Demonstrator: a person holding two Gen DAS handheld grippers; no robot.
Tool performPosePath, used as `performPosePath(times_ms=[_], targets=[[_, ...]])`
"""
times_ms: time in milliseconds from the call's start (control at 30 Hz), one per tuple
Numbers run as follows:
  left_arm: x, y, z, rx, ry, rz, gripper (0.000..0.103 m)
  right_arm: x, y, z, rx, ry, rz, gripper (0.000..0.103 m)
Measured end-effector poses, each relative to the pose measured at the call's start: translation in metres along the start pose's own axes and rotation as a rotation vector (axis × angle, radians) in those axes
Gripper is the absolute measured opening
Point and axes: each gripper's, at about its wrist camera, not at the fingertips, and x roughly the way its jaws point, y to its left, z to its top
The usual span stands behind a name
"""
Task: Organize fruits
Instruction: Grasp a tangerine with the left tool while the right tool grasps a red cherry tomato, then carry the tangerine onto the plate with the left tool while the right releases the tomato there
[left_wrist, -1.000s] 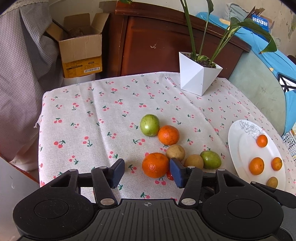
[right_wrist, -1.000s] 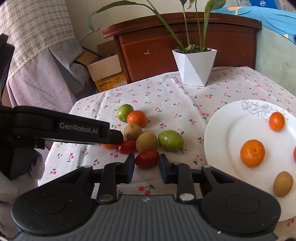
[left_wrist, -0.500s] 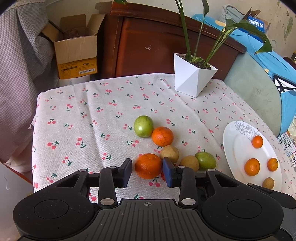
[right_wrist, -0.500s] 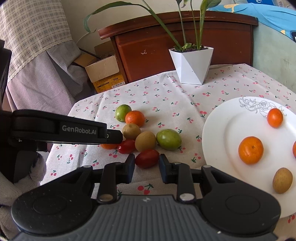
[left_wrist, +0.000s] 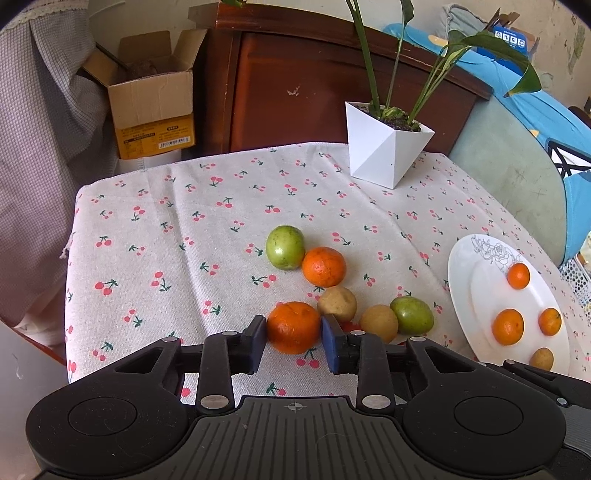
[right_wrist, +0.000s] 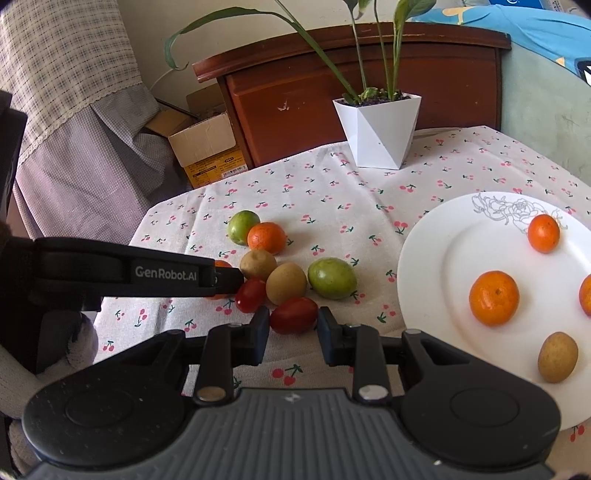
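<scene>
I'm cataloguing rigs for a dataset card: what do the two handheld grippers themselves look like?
Both are matte black plastic. The left gripper and the right gripper each have two fingers with dark blue pads, silver pivot screws, a ribbed grey centre plate and round discs at either side. White "GenRobot.AI" lettering runs along the left gripper's side. A white knitted glove shows beneath it.

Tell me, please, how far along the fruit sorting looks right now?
Partly done: the white plate already carries three oranges and a brown fruit. In hand: the left gripper brackets an orange, and the right gripper brackets a red tomato, both on the cloth. Left: six more fruits beside them.
</scene>
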Motion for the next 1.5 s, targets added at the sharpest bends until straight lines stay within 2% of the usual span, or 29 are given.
performPosePath(times_ms=[400, 633, 900, 1000, 1133, 1200, 1500], targets=[[-0.025, -0.009, 0.012, 0.015, -0.075, -0.003, 0.030, -0.019, -0.003, 0.009, 0.027, -0.041, 0.007, 0.028], [-0.043, -0.036, 0.021, 0.058, -0.114, -0.063, 0.030, -0.044, -0.021, 0.025, 0.065, -0.079, -0.024, 0.028], [-0.060, -0.083, 0.034, 0.193, -0.143, -0.158, 0.030, -0.083, -0.060, 0.050, 0.073, -0.114, -0.042, 0.028], [-0.055, -0.094, 0.038, 0.234, -0.132, -0.172, 0.030, -0.093, -0.080, 0.055, 0.073, -0.104, -0.068, 0.028], [-0.037, -0.105, 0.037, 0.227, -0.078, -0.200, 0.030, -0.097, -0.103, 0.053, 0.143, -0.077, -0.087, 0.028], [-0.027, -0.112, 0.036, 0.230, -0.052, -0.200, 0.030, -0.096, -0.108, 0.050, 0.148, -0.063, -0.115, 0.028], [0.011, -0.134, 0.032, 0.246, 0.024, -0.231, 0.030, -0.077, -0.125, 0.038, 0.206, 0.018, -0.127, 0.028]])
